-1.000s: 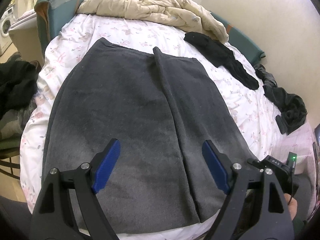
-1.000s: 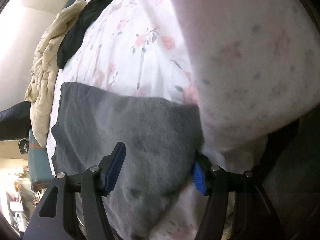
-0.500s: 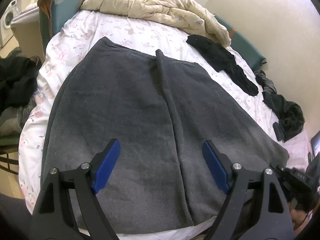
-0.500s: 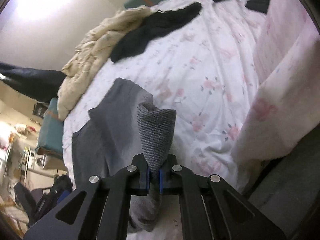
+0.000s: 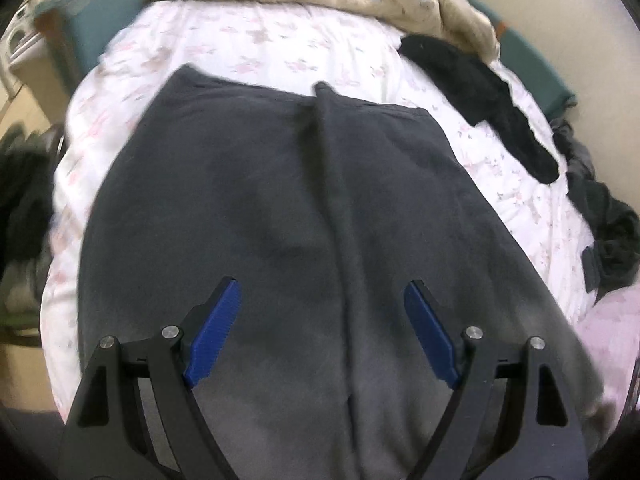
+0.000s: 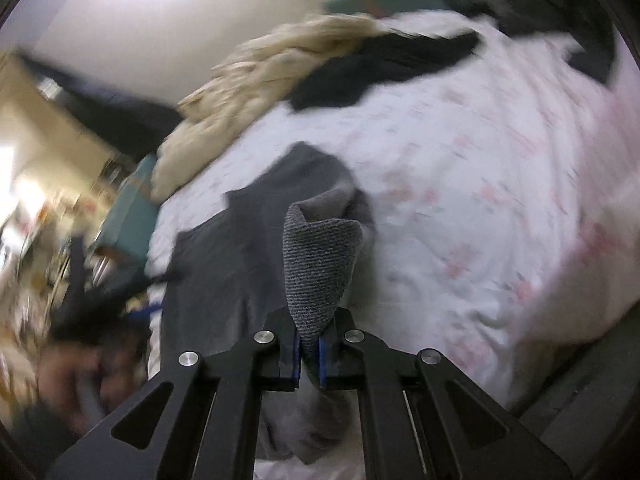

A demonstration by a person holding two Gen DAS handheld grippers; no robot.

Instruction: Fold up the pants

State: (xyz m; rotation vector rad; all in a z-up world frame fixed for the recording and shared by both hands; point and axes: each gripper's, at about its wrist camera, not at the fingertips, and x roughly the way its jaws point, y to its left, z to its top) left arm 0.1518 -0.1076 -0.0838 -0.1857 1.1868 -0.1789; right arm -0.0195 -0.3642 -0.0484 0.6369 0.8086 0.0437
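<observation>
1. Pants (image 5: 280, 240) lie flat on the bed (image 5: 280, 52); one corner is clamped in the right claw (image 6: 309, 354).
2. That thin pinch could slip under drag.
3. Left claw (image 5: 320, 328) hangs apart, empty; one-sided pulling may skew the fold.

No legible text, label, brand, number or sign is shown in either view.

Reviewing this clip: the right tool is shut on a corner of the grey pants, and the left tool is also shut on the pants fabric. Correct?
Not quite. The right tool is indeed shut on a corner of the grey pants, but the left tool is open: the left wrist view shows its blue pads spread wide above the pants, with no fabric pinched between them.
</observation>
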